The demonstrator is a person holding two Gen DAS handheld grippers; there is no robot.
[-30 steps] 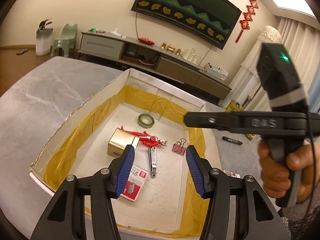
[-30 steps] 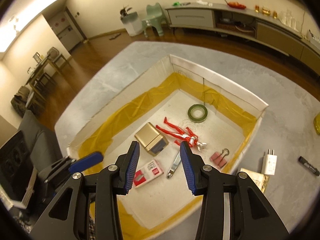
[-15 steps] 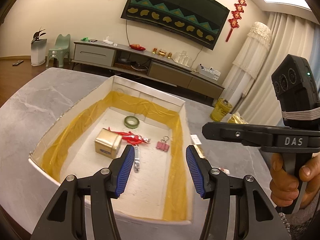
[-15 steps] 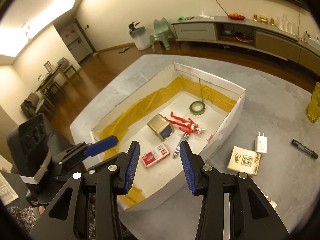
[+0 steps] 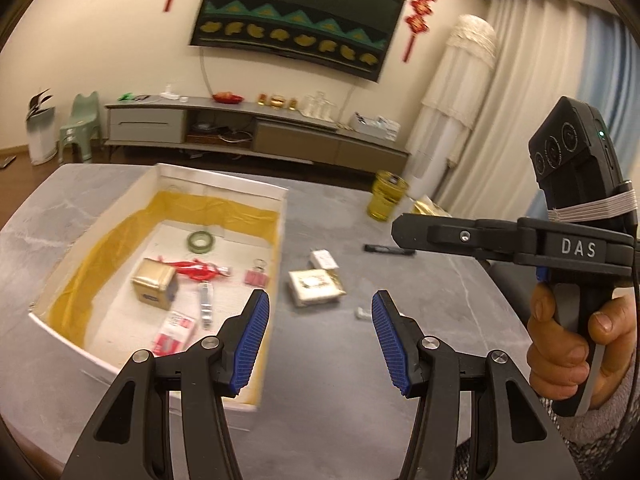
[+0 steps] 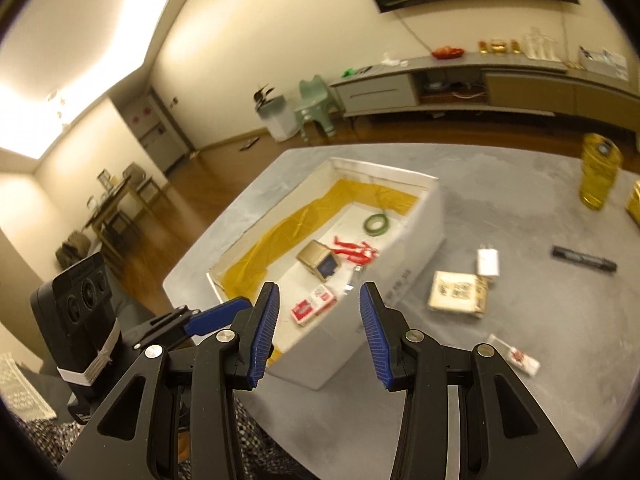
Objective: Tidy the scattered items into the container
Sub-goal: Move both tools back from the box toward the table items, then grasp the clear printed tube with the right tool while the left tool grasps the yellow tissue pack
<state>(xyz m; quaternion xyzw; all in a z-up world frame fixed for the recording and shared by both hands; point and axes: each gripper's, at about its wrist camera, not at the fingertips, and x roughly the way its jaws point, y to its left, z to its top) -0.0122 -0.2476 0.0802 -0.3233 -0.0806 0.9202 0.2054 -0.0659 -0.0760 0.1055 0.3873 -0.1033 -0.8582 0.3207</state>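
Right-wrist only: perhaps a sachet [image 6: 513, 355].

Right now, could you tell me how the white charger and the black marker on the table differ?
The charger is white and blocky; the marker is black, long and slim. The charger lies right beside the cream box, apparently touching its corner, while the marker lies alone farther from the container. The charger shows two prongs at one end; the marker is a plain stick. Both lie on the grey table, outside the container.
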